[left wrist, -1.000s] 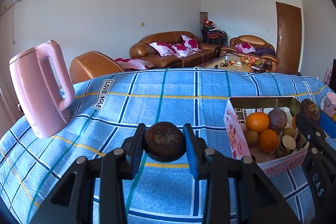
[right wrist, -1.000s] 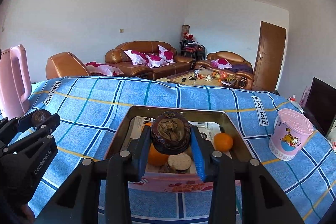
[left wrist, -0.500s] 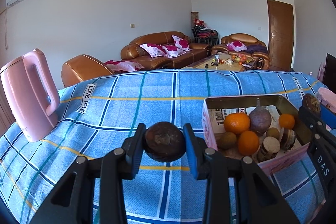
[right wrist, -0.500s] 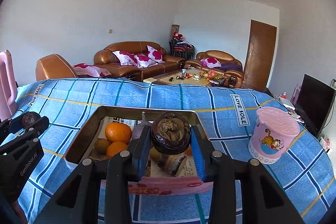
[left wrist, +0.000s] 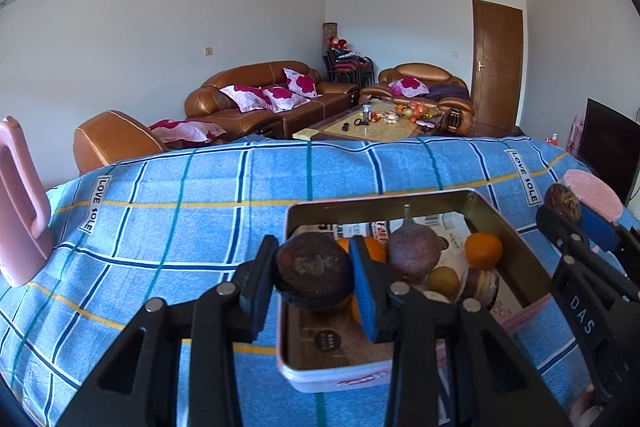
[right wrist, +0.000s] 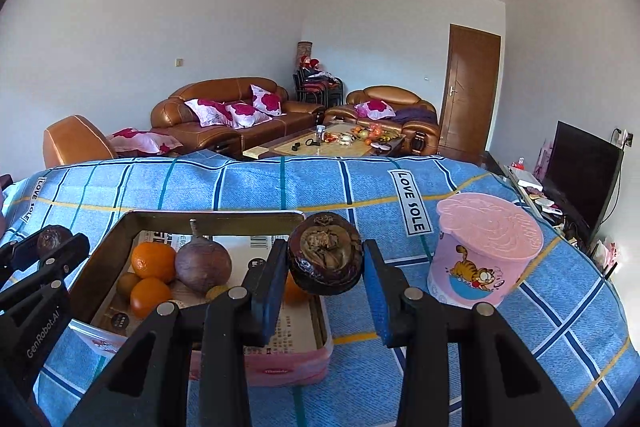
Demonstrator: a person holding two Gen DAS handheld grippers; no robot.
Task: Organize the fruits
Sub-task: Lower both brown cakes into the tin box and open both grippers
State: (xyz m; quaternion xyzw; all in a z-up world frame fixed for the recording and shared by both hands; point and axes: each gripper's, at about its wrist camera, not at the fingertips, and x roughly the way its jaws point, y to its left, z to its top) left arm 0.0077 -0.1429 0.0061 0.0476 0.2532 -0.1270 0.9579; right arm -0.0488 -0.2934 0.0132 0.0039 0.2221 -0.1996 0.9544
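Observation:
My left gripper [left wrist: 314, 277] is shut on a dark brown round fruit [left wrist: 314, 269], held above the left edge of the fruit tin [left wrist: 478, 205]. My right gripper [right wrist: 325, 273] is shut on a second dark brown fruit [right wrist: 325, 259], held above the right edge of the same tin [right wrist: 216, 218]. The tin holds oranges [right wrist: 153, 261], a purple round fruit with a stem [right wrist: 203, 264] and several smaller fruits. The right gripper with its fruit shows at the right in the left wrist view [left wrist: 562, 201]. The left gripper shows at the left in the right wrist view [right wrist: 50, 241].
The tin stands on a table under a blue checked cloth [left wrist: 200, 195]. A pink kettle [left wrist: 20, 211] stands at the far left. A pink lidded cup with a cat picture [right wrist: 484, 251] stands right of the tin. Sofas and a coffee table lie beyond.
Both grippers have shifted to the right with their fruits. The left one now hangs over the tin's left edge; the right one is at the tin's right edge, nearer the pink cup.

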